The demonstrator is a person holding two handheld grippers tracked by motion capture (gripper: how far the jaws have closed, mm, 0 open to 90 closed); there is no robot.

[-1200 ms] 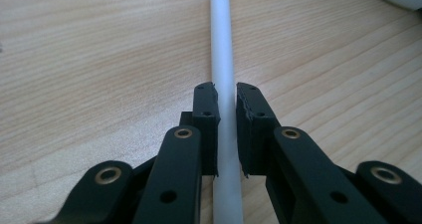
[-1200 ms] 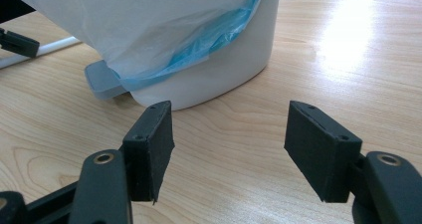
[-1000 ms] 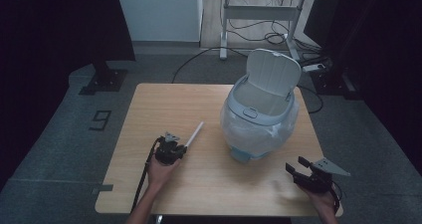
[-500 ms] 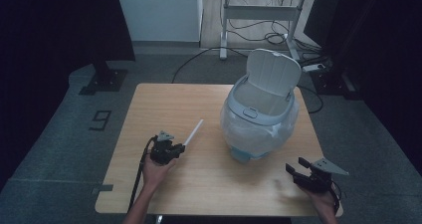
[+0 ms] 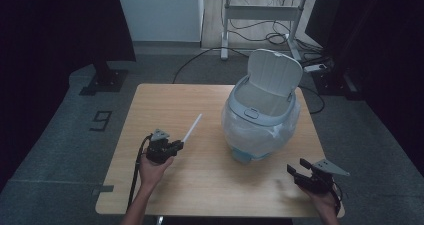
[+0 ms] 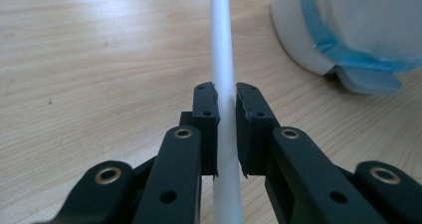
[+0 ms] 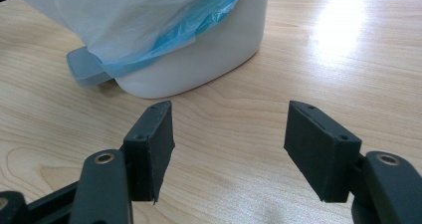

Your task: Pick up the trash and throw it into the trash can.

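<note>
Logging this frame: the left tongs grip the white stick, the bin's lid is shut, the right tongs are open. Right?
Not quite: the bin has its lid up, as the high view shows. The left tongs do grip the white stick; the right tongs are open.

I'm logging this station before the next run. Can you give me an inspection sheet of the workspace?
Surface: wooden table, bare wood, glare patch near right gripper.
Job's things: white stick; pedal bin, lid up, plastic liner over rim.
Clutter: nothing seen.
Grippers: left gripper shut on the stick; right gripper open, holding nothing.
Cables: black cable trailing from left gripper; floor cables behind the table.
Surroundings: desk frame, dark curtains, grey floor.
</note>
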